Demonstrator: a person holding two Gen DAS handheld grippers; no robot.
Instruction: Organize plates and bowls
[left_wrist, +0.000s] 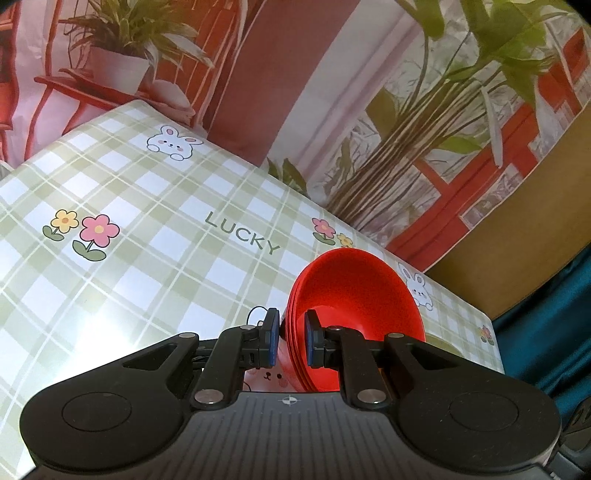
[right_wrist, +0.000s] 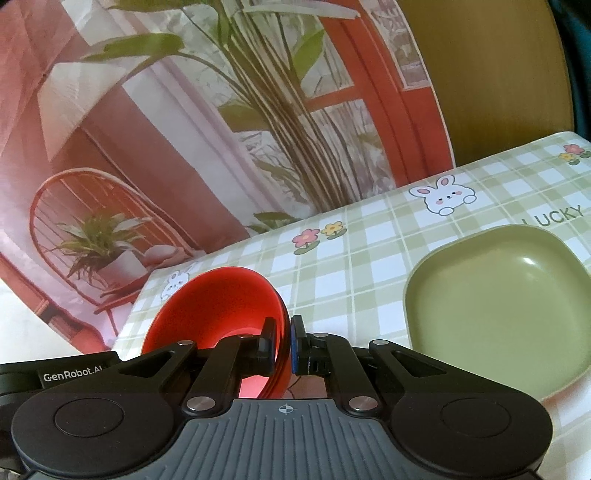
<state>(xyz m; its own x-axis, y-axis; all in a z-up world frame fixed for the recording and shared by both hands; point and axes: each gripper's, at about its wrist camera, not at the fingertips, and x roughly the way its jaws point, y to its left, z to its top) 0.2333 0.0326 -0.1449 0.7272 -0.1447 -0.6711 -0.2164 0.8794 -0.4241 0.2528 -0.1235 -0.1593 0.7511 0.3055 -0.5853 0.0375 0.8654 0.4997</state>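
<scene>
Evidently both tools share one load: the left hand-held gripper (left_wrist: 290, 338) and right hand-held gripper (right_wrist: 283, 345) each pinch opposite rims of the stack of red bowls (left_wrist: 354, 295), tilted above the table (left_wrist: 147, 221) edge, nested glossy shells. Nearby sits a green square plate (right_wrist: 498, 295).

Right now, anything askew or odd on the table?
Yes: the red bowl stack is tipped on edge, openings sideways, with the left gripper and right gripper pinching opposite rims. The green plate lies flat on the tablecloth. Nothing looks spilled or damaged.
</scene>
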